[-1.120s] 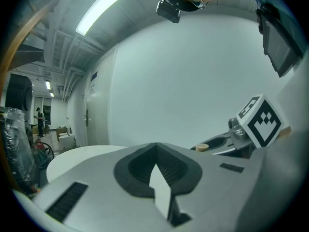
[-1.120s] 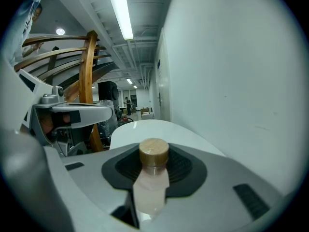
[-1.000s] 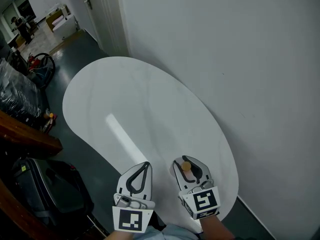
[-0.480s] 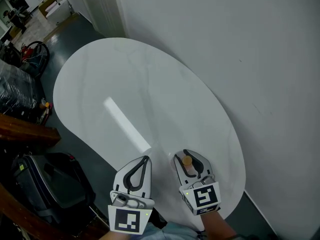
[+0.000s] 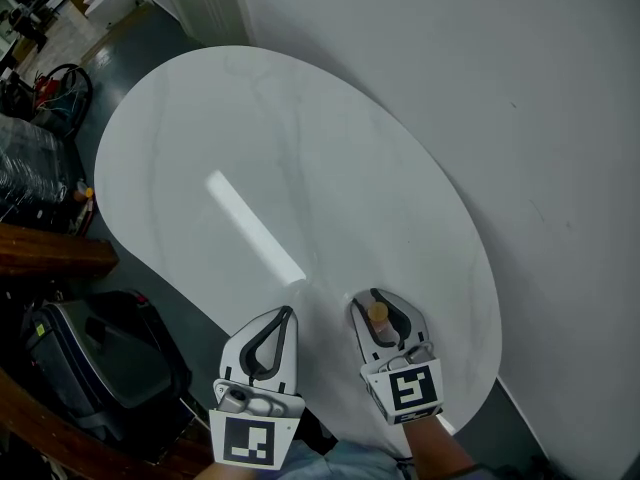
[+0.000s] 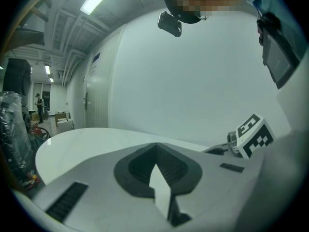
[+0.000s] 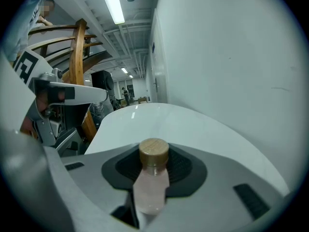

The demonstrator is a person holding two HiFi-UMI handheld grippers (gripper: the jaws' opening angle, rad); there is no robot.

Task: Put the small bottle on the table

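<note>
A small clear bottle [image 5: 378, 315] with a wooden cap sits between the jaws of my right gripper [image 5: 377, 300], which is shut on it over the near end of the white oval table [image 5: 250, 148]. In the right gripper view the bottle [image 7: 152, 180] stands upright in the dark pads, cap [image 7: 154, 151] on top, with the table [image 7: 159, 120] stretching ahead. My left gripper [image 5: 286, 313] hovers beside it at the table's near edge, its jaws together and empty. The left gripper view shows its tips [image 6: 157, 146] meeting with nothing between them.
A white wall [image 5: 450, 68] runs along the table's right side. A black bag [image 5: 100, 353] and a dark wooden rail [image 5: 50, 253] lie on the floor to the left. A red-rimmed wheel [image 5: 60, 88] and wrapped goods stand farther back left.
The head view has shifted, so the table sits a little higher and further left in frame. Both grippers keep their stance and the bottle stays in the right one.
</note>
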